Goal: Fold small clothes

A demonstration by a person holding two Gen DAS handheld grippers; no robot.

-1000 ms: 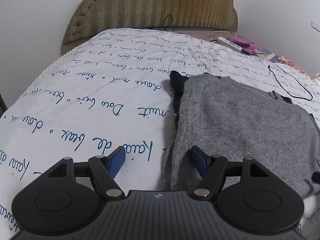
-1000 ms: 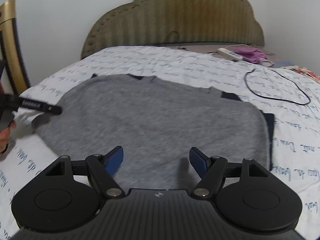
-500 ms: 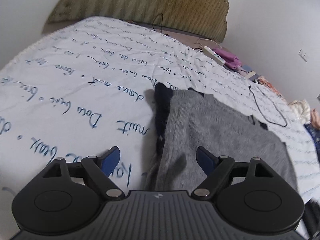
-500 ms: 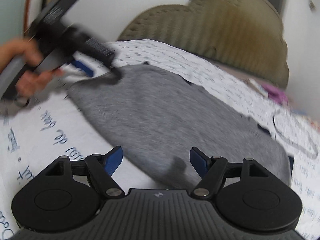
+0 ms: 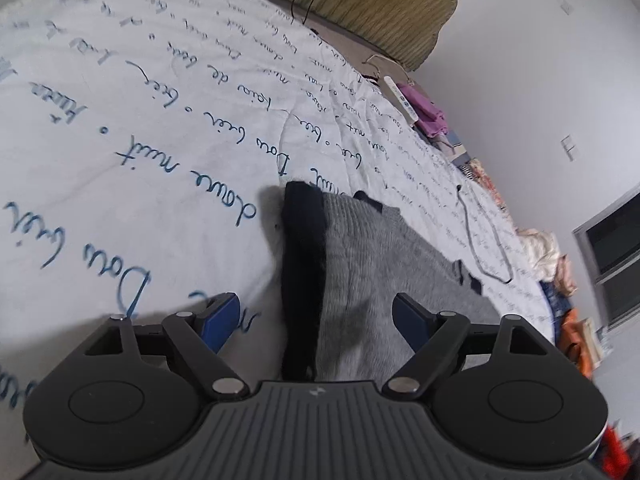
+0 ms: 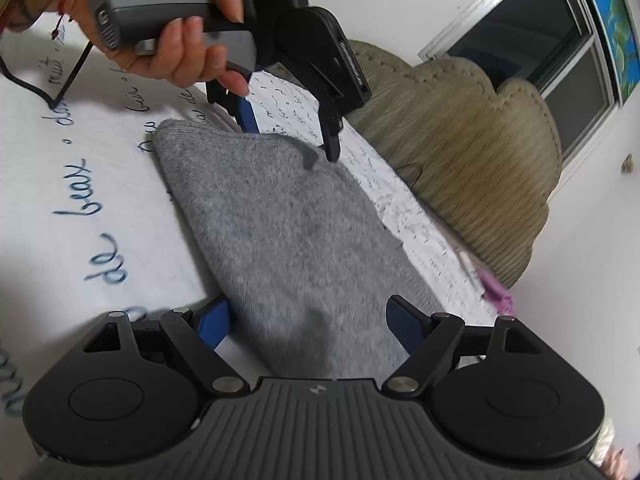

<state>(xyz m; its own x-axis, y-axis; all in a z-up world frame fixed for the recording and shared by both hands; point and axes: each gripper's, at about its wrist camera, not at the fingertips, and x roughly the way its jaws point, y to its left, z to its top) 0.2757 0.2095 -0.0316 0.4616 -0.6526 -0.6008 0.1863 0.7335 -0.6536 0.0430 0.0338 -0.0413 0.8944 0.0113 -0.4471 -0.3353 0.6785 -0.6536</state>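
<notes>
A folded grey sweater [image 5: 380, 260] with a dark navy part [image 5: 302, 240] along its left edge lies on the bed. My left gripper [image 5: 314, 308] stands open just above that navy edge, pads clear of the cloth. In the right wrist view the same sweater [image 6: 288, 232] runs away from me. The jaws of my right gripper [image 6: 310, 312] are opening over its near end, with cloth below and between the fingers but not pinched. A hand [image 6: 172, 40] holds the left gripper [image 6: 292, 136] at the sweater's far end, fingers spread and tips close to the cloth.
The bed carries a white bedspread [image 5: 140, 140] with blue script. An olive padded headboard [image 6: 460, 140] stands behind. A black cable [image 5: 480, 248], a white remote [image 5: 400, 96], a purple cloth [image 5: 430, 110] and piled clothes [image 5: 548, 248] lie toward the right side.
Both views have tilted as the grippers rolled and shifted along the sweater. The left gripper and its hand came into the right wrist view at the far end. Both pairs of jaws spread a little wider.
</notes>
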